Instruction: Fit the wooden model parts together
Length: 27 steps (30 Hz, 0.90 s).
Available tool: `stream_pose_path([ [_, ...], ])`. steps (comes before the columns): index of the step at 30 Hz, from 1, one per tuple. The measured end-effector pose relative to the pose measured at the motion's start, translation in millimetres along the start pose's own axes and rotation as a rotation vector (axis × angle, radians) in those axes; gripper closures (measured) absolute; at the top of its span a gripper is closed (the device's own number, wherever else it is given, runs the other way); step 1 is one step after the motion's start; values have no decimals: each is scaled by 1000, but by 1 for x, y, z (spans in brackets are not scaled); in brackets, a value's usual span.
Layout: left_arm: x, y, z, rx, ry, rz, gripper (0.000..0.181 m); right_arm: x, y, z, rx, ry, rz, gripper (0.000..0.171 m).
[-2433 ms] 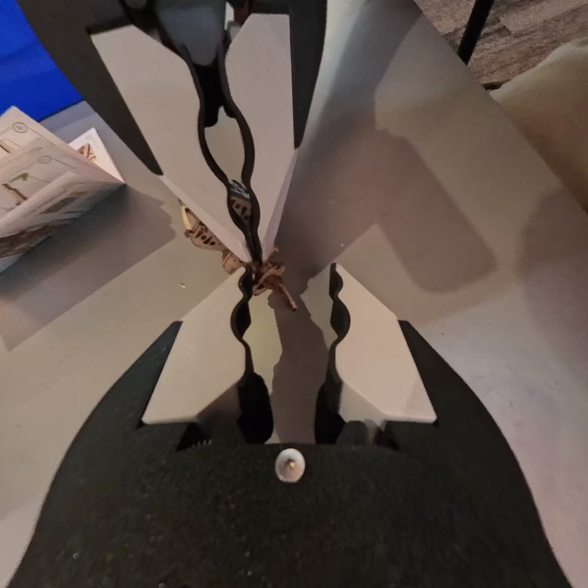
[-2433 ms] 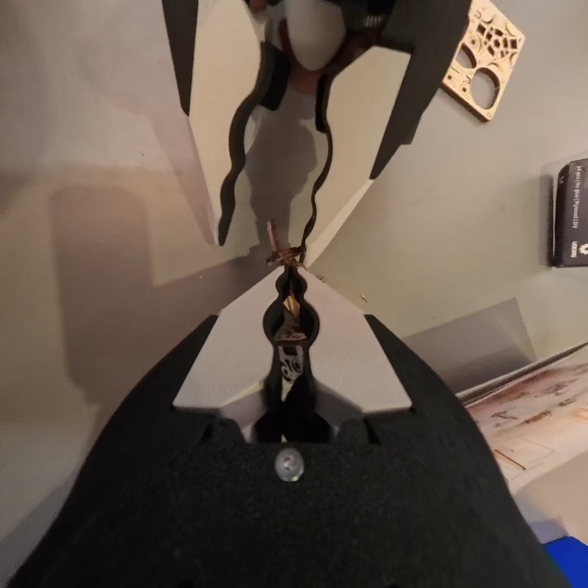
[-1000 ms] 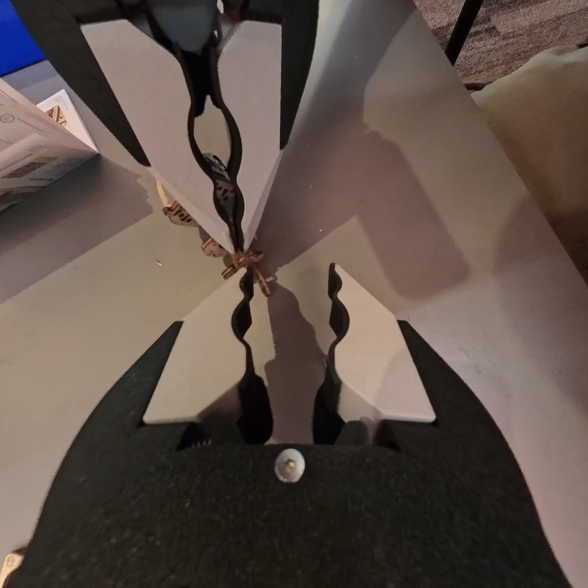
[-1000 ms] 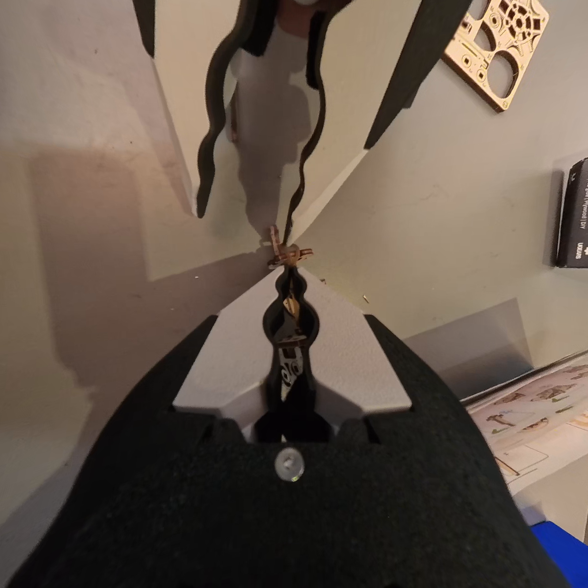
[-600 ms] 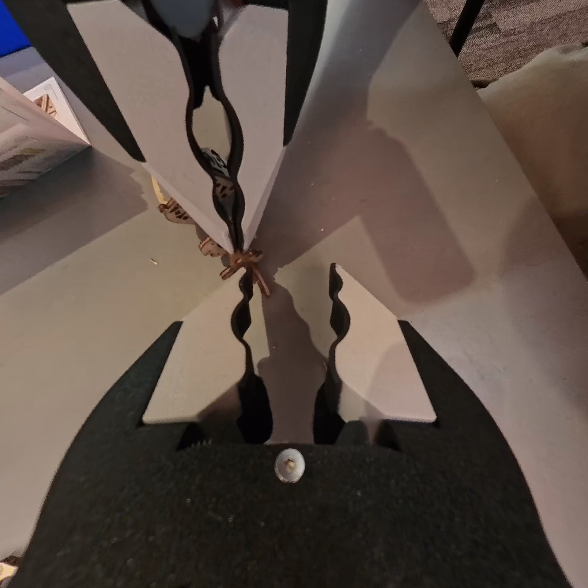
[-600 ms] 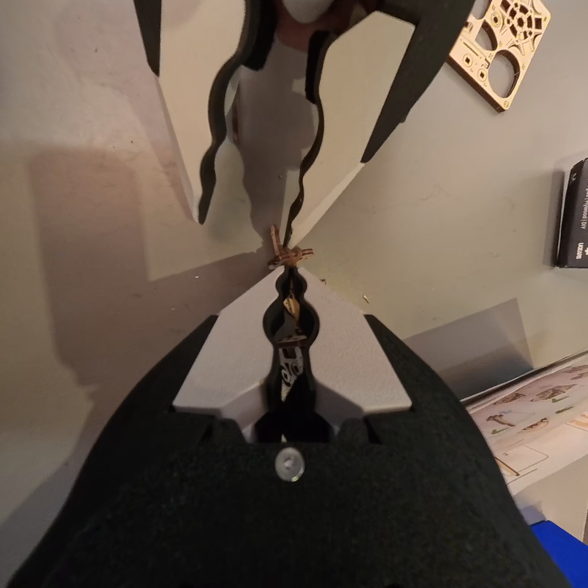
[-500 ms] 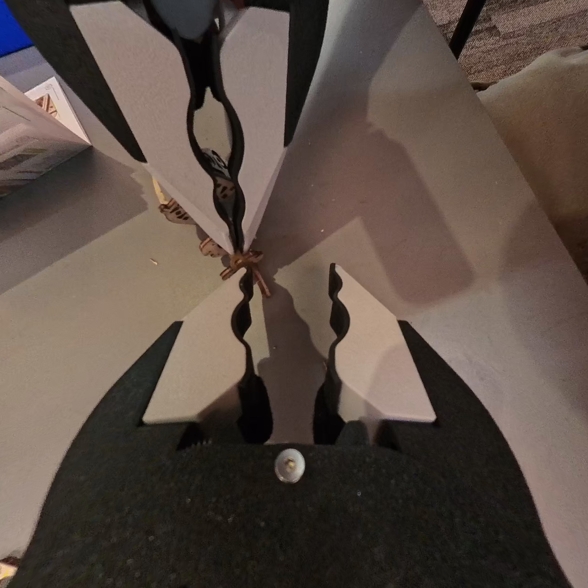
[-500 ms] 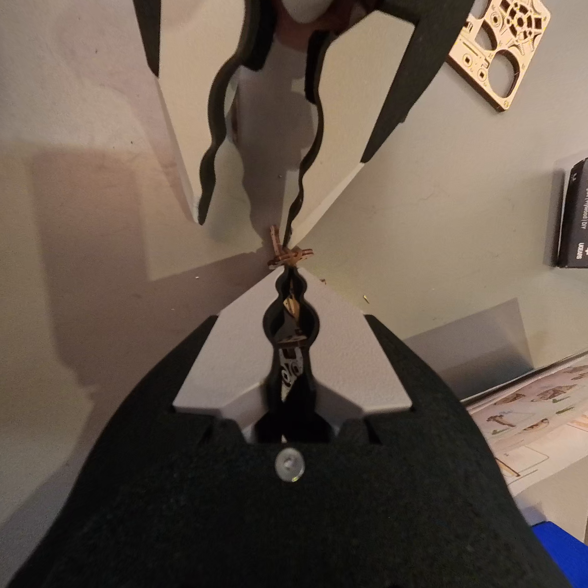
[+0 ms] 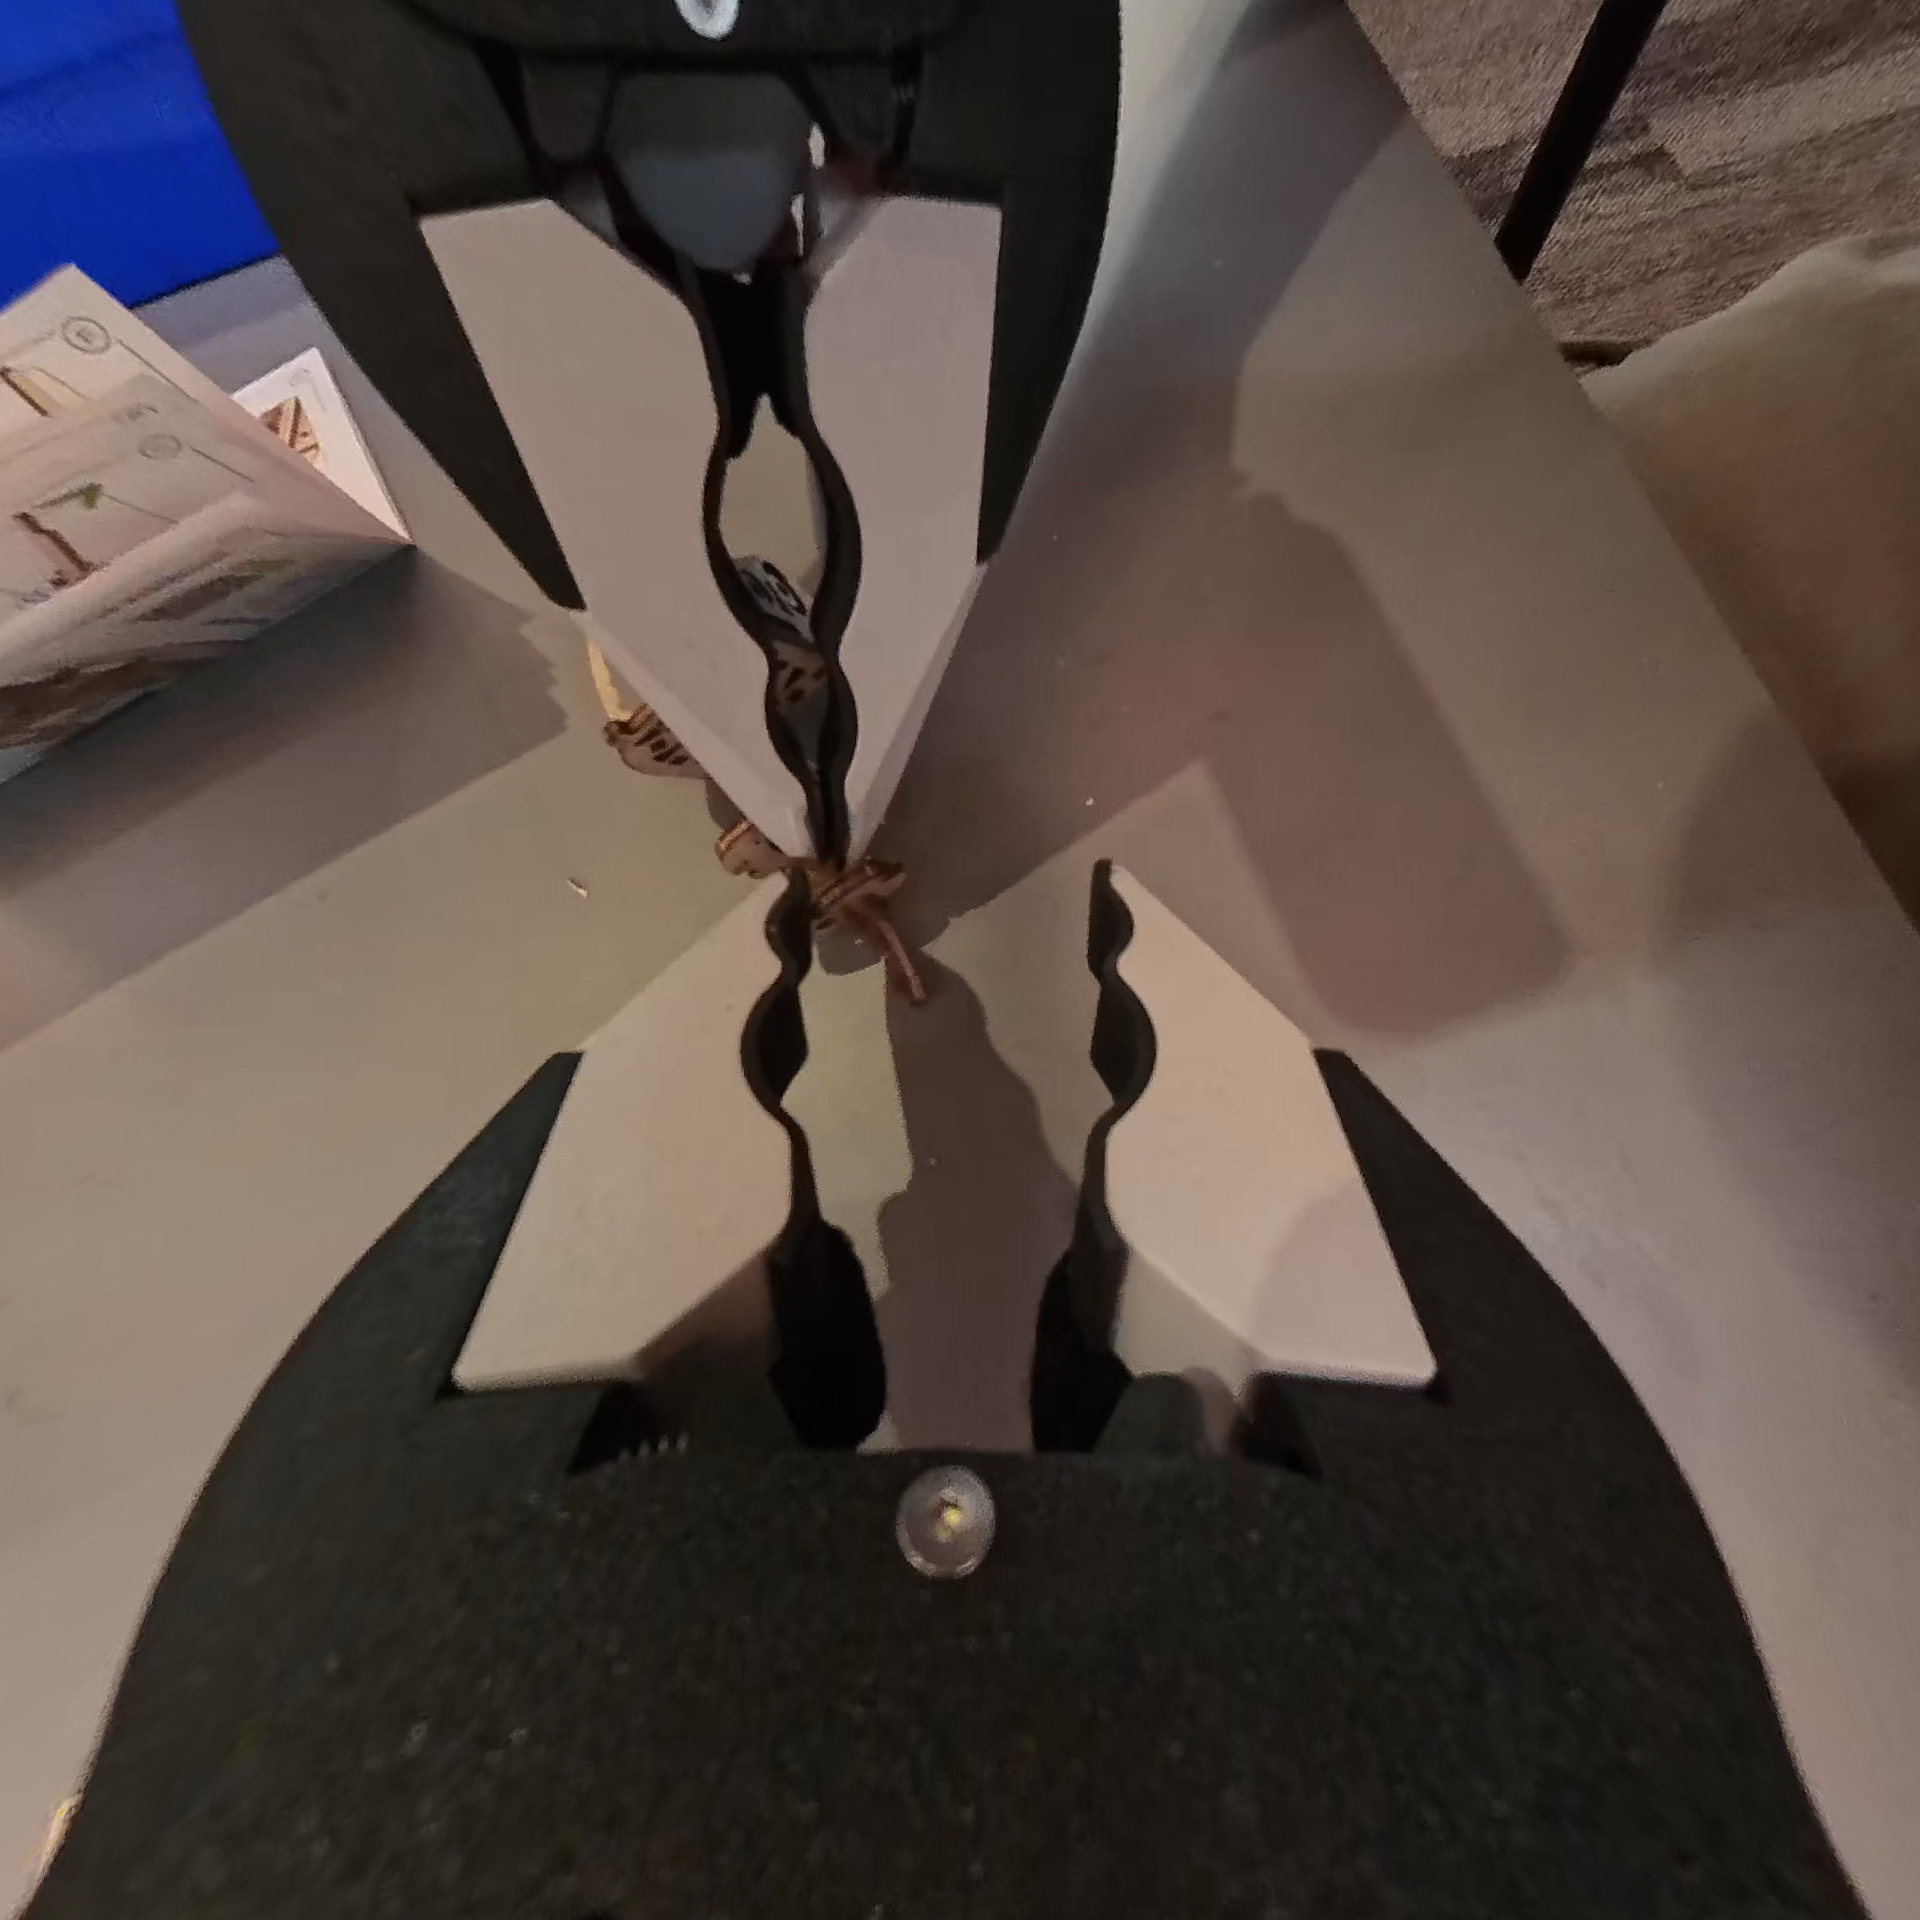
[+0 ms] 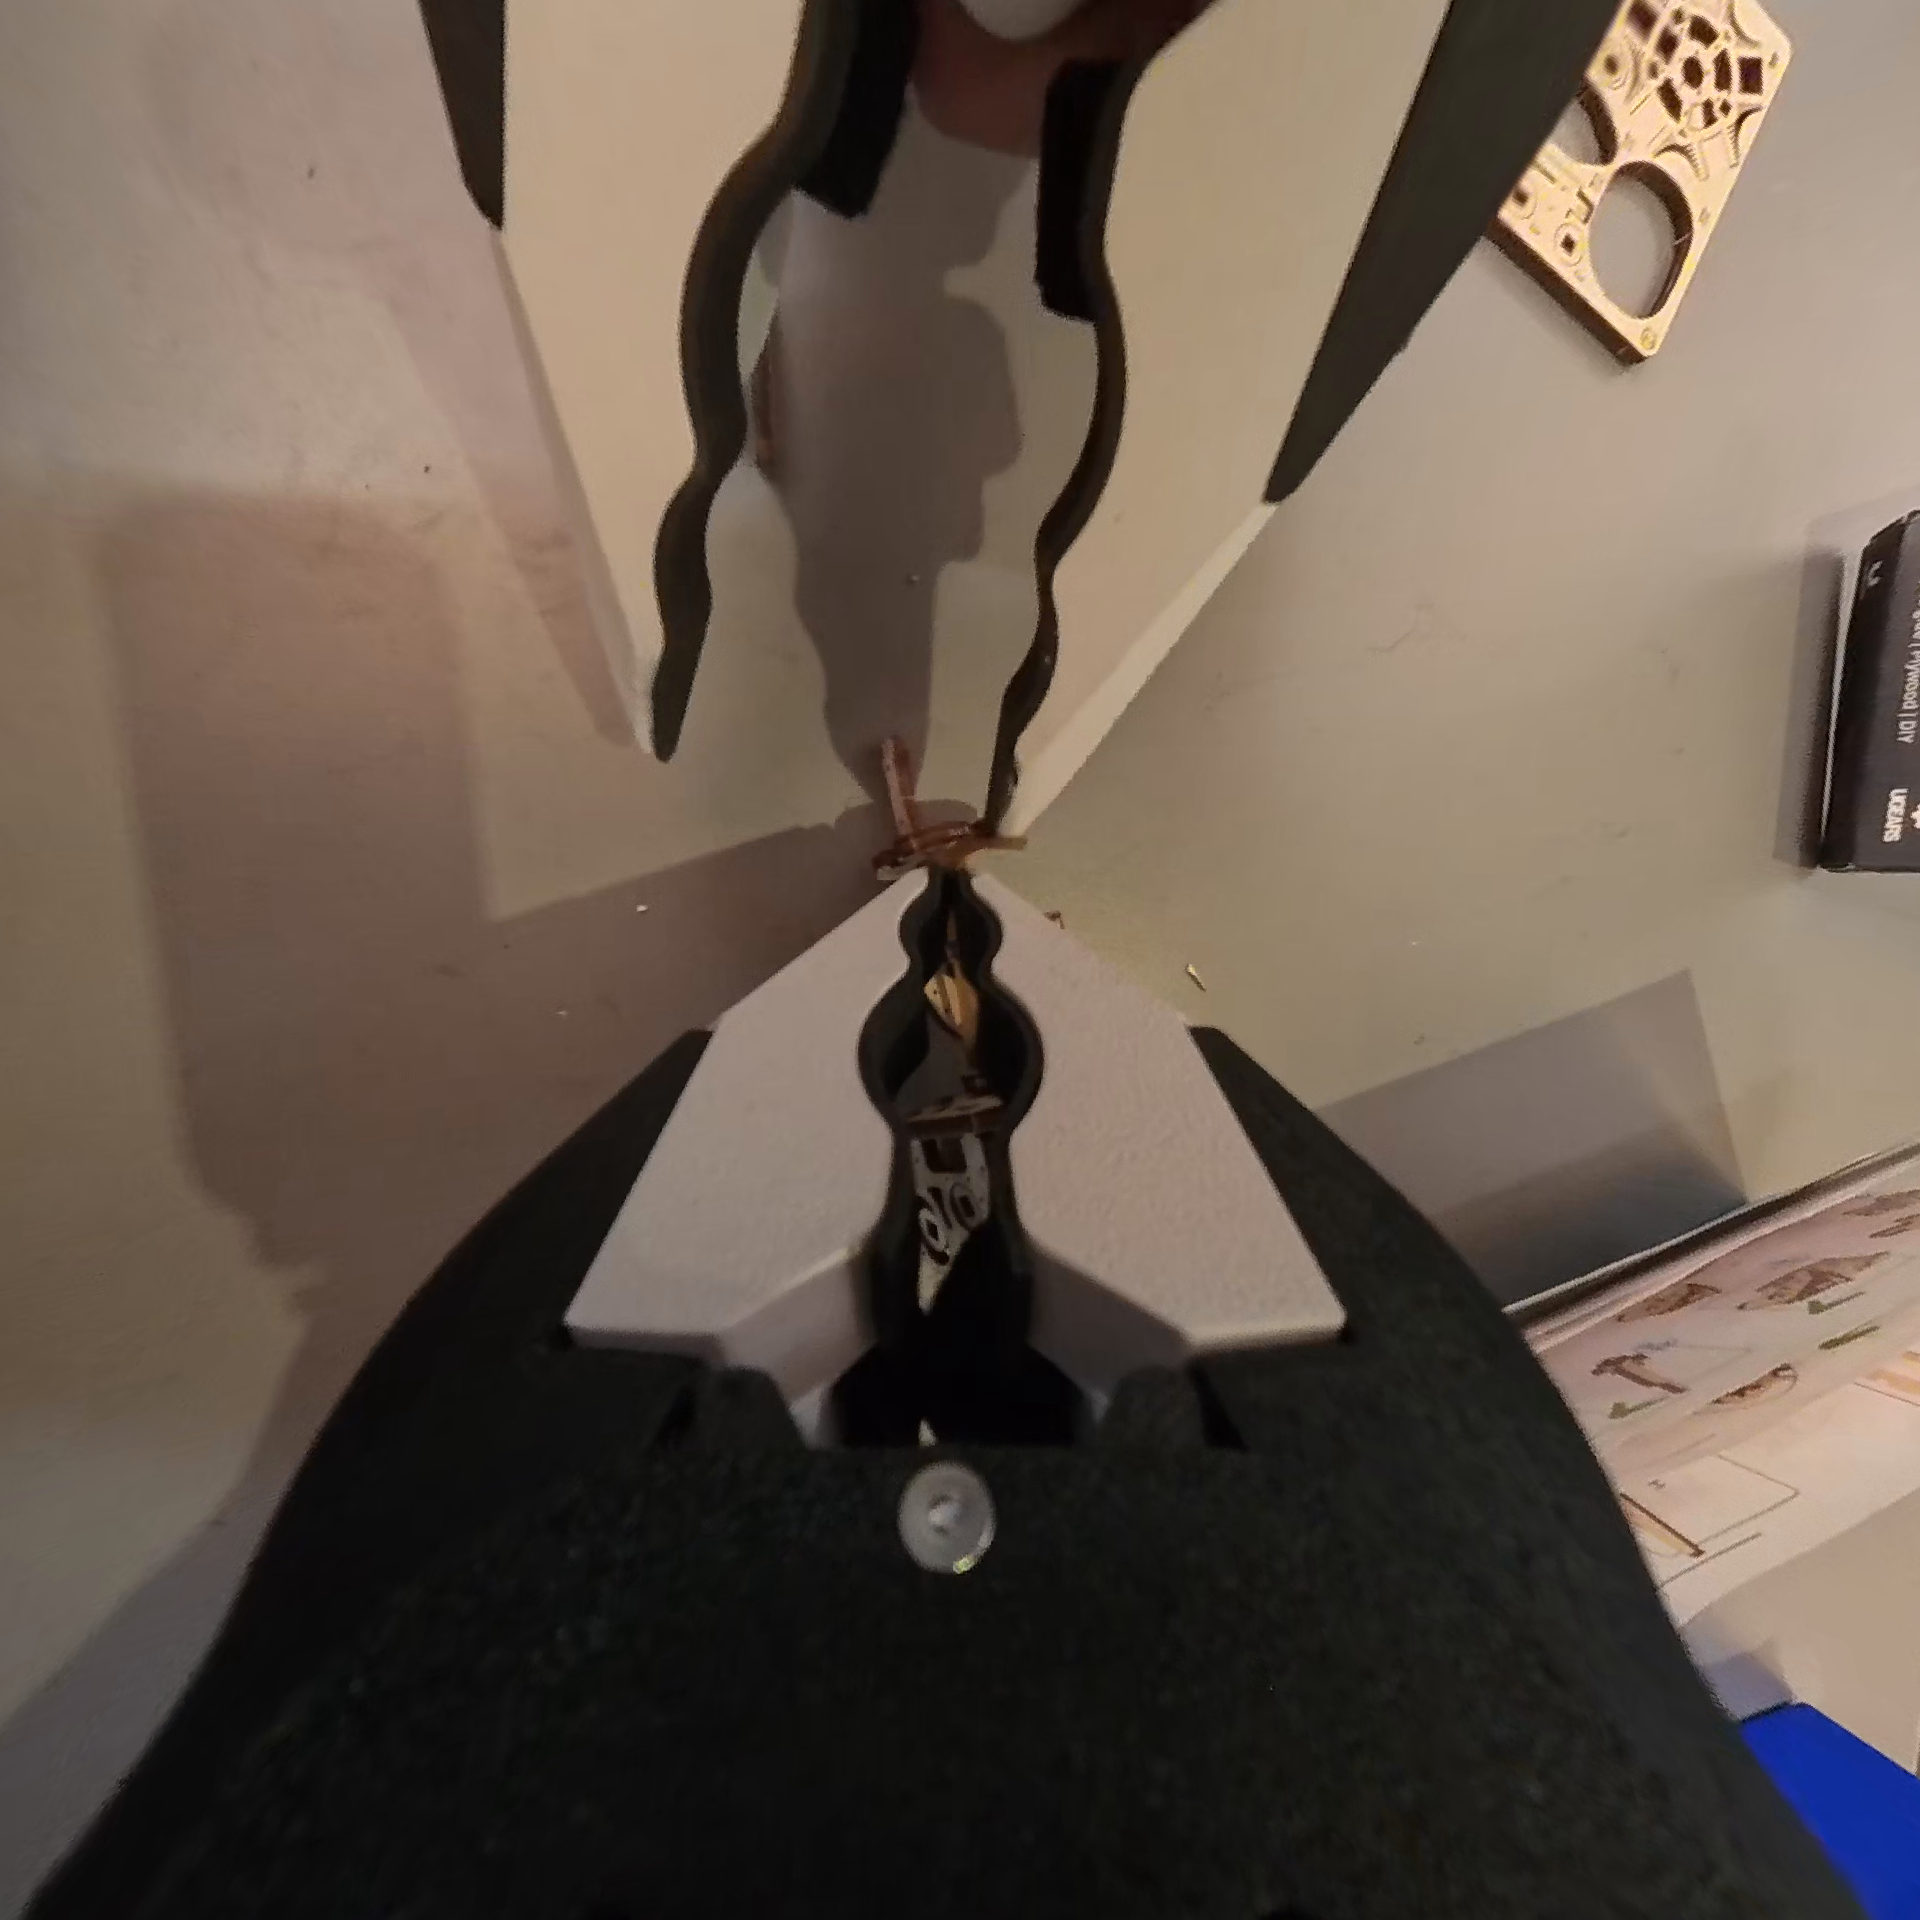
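Observation:
A small wooden model part, a cross of thin laser-cut pieces, is held above the grey table. My right gripper is shut on it, and more of the part shows between its pads. It enters the left wrist view from the top. My left gripper is open and faces it tip to tip. One of the left fingertips is right beside the part, and the other stands apart. In the right wrist view the left gripper comes from above, and the part is at one fingertip.
A folded instruction sheet lies at the left and also shows in the right wrist view. A wooden sheet with cut-outs and a black box lie on the table. Loose wooden pieces lie behind the right gripper. The table edge runs along the right, with carpet beyond. Only a small space, under 4 cm, lies between the two pairs of fingers.
Almost nothing. Both grippers have shifted slightly and stay tip to tip. The left stays open and the right stays shut on the part.

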State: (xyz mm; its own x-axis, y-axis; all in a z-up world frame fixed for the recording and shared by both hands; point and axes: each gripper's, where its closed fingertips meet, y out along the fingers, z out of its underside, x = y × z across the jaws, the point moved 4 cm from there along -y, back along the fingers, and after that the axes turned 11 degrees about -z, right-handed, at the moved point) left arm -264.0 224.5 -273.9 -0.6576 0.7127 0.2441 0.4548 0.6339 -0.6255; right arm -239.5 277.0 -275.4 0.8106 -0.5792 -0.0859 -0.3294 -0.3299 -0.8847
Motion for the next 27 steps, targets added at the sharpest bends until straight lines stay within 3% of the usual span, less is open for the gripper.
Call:
stream_pose_path([
  [11,-1,5,4,47,14,-2,125,-1,0,0,-5,3,2,171],
  [21,-34,-65,70,297,-205,-164,135,-3,0,2,-104,-42,51,171],
  [25,-35,-59,67,263,-255,-163,153,-4,1,2,-113,-60,86,171],
  [27,-35,-54,64,255,-248,-153,179,-4,1,2,-113,-70,103,171],
])
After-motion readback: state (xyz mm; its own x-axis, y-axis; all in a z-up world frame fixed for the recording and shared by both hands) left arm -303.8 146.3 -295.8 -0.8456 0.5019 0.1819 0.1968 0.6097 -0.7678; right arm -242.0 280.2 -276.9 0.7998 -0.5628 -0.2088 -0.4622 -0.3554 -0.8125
